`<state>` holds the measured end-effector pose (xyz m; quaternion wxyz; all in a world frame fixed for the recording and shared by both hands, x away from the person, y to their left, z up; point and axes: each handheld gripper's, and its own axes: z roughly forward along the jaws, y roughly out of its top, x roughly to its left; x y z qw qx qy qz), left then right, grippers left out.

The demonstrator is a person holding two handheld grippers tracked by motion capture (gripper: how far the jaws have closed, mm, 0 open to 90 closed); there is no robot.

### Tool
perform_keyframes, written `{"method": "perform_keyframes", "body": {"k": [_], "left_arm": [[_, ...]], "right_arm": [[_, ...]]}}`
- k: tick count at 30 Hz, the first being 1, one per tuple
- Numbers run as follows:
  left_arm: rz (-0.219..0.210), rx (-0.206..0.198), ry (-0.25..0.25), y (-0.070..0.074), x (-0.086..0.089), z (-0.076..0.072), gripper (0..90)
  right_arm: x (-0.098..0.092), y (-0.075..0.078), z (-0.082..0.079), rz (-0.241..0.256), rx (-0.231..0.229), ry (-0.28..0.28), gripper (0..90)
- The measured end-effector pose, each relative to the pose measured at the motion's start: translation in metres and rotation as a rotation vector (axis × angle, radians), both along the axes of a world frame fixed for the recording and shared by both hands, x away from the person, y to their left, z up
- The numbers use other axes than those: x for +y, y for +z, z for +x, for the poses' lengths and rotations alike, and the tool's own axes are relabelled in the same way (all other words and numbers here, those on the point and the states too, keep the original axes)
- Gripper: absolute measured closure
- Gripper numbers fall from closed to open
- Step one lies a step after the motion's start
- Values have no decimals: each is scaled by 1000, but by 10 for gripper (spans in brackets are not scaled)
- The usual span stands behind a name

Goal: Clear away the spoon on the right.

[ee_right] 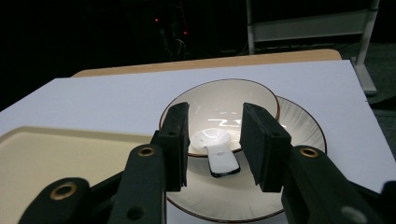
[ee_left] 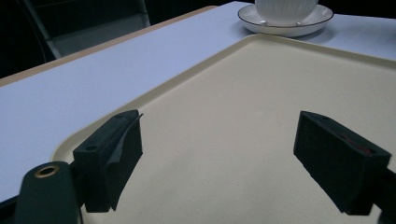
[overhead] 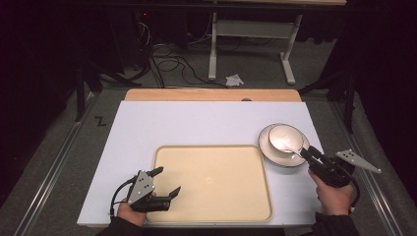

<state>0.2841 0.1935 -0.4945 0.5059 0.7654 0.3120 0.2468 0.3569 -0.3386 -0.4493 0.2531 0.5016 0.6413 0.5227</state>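
Two grippers up. I see right gripper [ee_right: 212,144] half open, jaws straddling spoon [ee_right: 215,150] handle, not yet pinching. Spoon lies in bowl [ee_right: 219,100] on plate [overhead: 282,153], right of tray [overhead: 211,184]. Left gripper [overhead: 167,182] wide open, empty, over tray. I judge spoon ceramic: light, stiff, slick, chippable. Take handle near its end, gentle squeeze.

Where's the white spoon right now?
In the right gripper view, the white spoon lies in the bowl on the plate, its handle between the right tongs' jaws, right of the tray.
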Motion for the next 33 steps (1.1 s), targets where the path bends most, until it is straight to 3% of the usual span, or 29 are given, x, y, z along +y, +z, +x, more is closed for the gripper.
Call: {"method": "perform_keyframes", "body": {"k": [5, 17, 18, 21, 22, 33], "left_arm": [[-1, 2, -5, 0, 0, 0, 159], [3, 6, -11, -1, -1, 0, 159], [5, 6, -13, -1, -1, 0, 159], [7, 7, -14, -1, -1, 0, 159], [7, 7, -14, -1, -1, 0, 159], [4, 6, -13, -1, -1, 0, 159]], "right_arm": [[-1, -4, 3, 43, 27, -25, 526], [-3, -17, 14, 148, 128, -52, 524], [-2, -19, 17, 180, 148, -58, 545], [-3, -21, 18, 206, 164, -61, 564], [-3, -22, 20, 241, 192, -66, 579], [-6, -26, 21, 262, 227, -59, 705]]}}
